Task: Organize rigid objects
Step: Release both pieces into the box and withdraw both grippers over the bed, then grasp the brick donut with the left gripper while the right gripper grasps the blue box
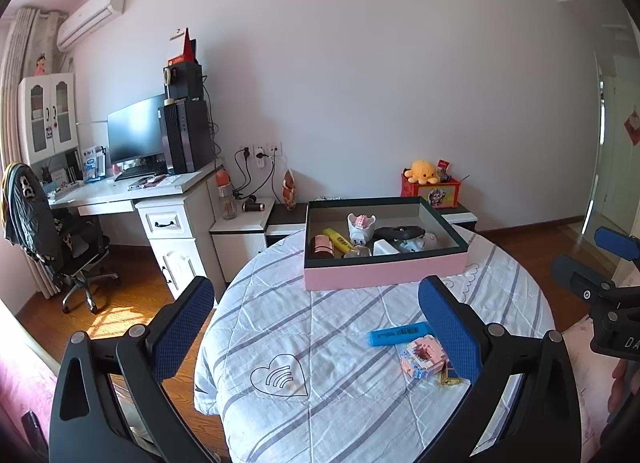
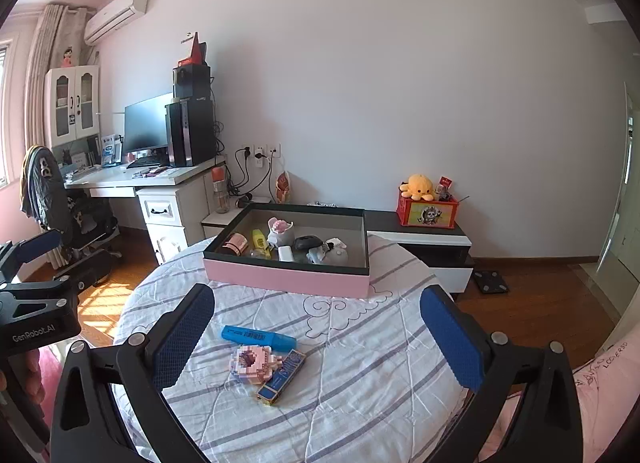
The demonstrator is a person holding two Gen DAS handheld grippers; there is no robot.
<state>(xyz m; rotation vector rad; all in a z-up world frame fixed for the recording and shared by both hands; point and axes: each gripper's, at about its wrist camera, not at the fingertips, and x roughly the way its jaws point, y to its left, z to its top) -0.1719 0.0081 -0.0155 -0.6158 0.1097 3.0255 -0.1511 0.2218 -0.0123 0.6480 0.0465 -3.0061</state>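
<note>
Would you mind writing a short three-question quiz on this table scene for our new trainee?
1. True or false: the blue highlighter already lies inside the pink box.
2. Which loose item touches the pink block toy? A) blue-and-gold lighter B) yellow highlighter C) black mouse
3. Fill in: the left gripper and right gripper both have their jaws ____.

Key: 1 false, it lies on the striped cloth; 2 A; 3 open.

left wrist: from left, above table (image 1: pixel 280 343) | right wrist: from right | shared: box (image 2: pixel 286 277)
</note>
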